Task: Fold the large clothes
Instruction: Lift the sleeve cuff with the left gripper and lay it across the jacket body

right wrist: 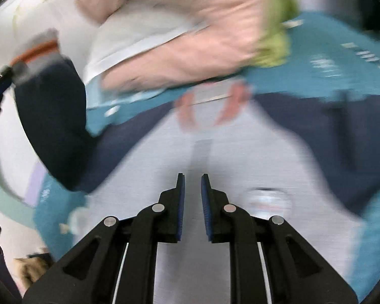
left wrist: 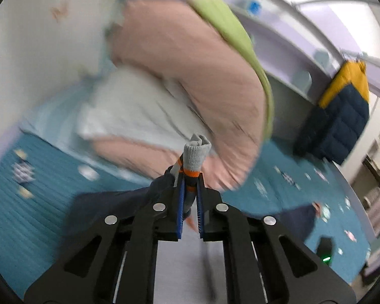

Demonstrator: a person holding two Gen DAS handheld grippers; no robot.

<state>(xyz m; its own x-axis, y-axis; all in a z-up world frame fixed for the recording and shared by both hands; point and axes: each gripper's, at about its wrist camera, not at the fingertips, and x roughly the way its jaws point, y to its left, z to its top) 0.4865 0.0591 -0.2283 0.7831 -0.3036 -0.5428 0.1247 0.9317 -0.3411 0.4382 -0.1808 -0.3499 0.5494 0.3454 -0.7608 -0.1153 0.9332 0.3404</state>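
L gripper is pinching the sleeve cuff, fingers clamped on it; R gripper is hovering empty, fingers apart, over the sweater on the bed (blurry). Best carrying the cuff across, keeping it taut.

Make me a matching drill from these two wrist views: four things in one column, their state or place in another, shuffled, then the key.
Things:
1. left gripper
2. right gripper
3. sleeve cuff
4. puffer jacket

States or places:
A. hanging at the far side, yellow and navy
B. slightly open, holding nothing, above the grey sweater front
C. grey with an orange stripe, sticking out past the fingertips
D. shut on fabric

Pairs: 1-D, 2-B, 3-C, 4-A
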